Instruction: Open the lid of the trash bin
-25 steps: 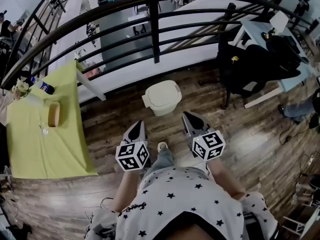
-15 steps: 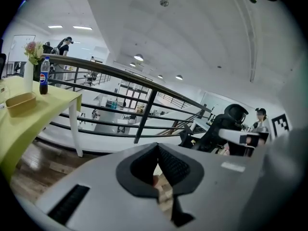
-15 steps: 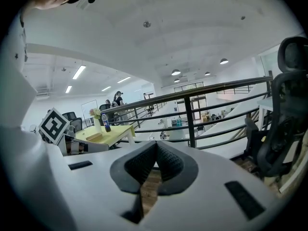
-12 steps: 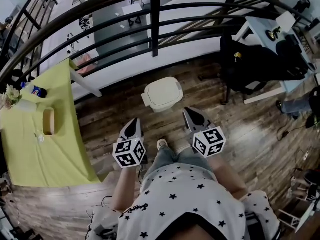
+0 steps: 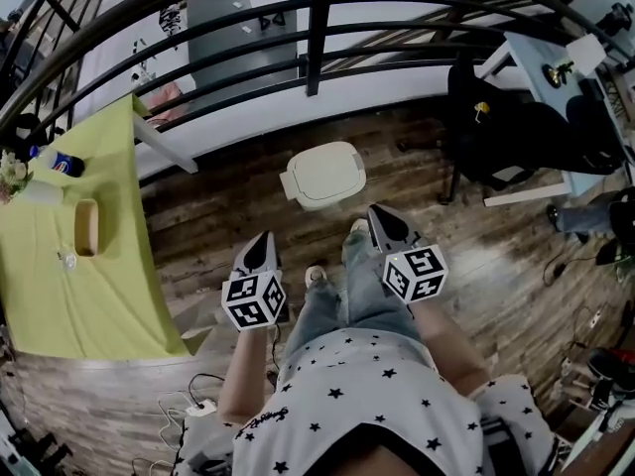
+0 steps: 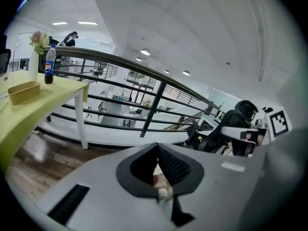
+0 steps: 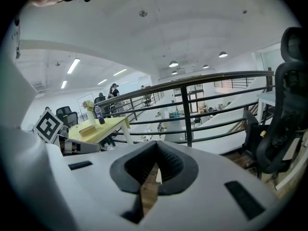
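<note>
The left hand-held gripper has its jaws closed to a point, with nothing between them. Only a narrow gap shows behind the tips in the left gripper view. The right hand-held gripper is likewise closed and empty, with wooden floor visible through its gap in the right gripper view. A shoe stands on the floor between the two.

Ahead of both tips, the trash bin stands on the floor, apart from both hand-held grippers, the right one nearer. Its cream lid is shut and faces up. The lid's long axis runs left to right, tilted slightly, and a tab projects from its left edge.

Bare floor lies on both sides of the bin:
- Left: as far as the yellow-green desk.
- Right: as far as the black chair.

Just behind the bin, a white ledge and a dark railing bound the floor.
</note>
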`<state>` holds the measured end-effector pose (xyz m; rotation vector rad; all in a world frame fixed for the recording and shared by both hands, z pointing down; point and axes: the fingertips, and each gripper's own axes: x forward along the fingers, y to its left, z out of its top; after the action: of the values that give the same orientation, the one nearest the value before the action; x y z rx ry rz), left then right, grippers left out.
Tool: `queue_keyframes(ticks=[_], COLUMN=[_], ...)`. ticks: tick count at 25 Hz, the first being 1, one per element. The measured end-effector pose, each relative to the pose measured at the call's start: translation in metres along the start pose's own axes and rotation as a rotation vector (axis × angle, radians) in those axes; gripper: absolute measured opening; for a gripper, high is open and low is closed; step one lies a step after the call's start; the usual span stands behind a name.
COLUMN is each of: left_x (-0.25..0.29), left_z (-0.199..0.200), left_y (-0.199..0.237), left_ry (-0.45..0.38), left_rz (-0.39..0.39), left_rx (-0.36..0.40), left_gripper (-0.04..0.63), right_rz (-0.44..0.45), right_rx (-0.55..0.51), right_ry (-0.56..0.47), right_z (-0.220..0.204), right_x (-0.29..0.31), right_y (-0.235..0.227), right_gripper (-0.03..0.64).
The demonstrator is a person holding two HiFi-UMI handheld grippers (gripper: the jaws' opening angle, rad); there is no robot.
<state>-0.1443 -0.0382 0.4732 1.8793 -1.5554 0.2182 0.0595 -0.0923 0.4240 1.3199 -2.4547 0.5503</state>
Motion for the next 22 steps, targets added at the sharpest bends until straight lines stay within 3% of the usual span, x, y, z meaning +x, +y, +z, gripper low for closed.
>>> queue_keyframes(ticks=[10,22], left_x=[0.052,0.136], left_z=[-0.022,-0.067], left_y=[0.018,0.041], left_ry=[0.058,0.140], left_rz=[0.071,0.170], left_rx=[-0.045,-0.135], left_gripper=[0.011,0.011], right_rz=[0.014,-0.009], right_rx=[0.027,0.046], right_ry=[0.076,0.194], right_z=[-0.030,-0.104], right_x=[0.068,0.151], right_y=[-0.062,-0.161], right_gripper=[-0.006,-0.006])
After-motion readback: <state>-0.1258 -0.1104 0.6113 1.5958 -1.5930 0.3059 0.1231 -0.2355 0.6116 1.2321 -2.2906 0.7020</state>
